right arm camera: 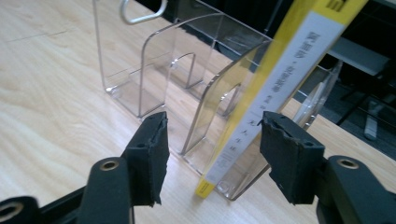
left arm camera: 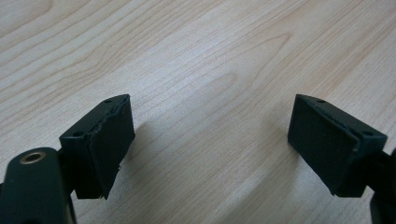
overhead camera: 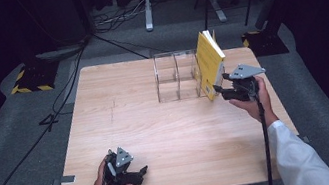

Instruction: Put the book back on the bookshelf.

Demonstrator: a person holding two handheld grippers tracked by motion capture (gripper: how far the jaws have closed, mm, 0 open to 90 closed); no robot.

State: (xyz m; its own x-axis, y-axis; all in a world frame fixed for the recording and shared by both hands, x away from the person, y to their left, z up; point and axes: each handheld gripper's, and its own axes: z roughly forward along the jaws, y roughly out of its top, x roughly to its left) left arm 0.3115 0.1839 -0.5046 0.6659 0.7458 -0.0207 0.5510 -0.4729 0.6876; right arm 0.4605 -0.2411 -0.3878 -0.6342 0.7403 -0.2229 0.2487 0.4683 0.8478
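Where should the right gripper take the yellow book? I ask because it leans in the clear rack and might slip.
Grip the book low on its spine, across its thickness, coming from the open front of the rack. The spine faces the right gripper, whose open jaws already stand either side of it, and the rack's clear walls block the other sides. Higher up, the lean would likely twist it.

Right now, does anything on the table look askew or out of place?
Yes: the yellow book leans tilted in the end slot of the clear acrylic file holder, not upright. The right gripper is open around its spine.
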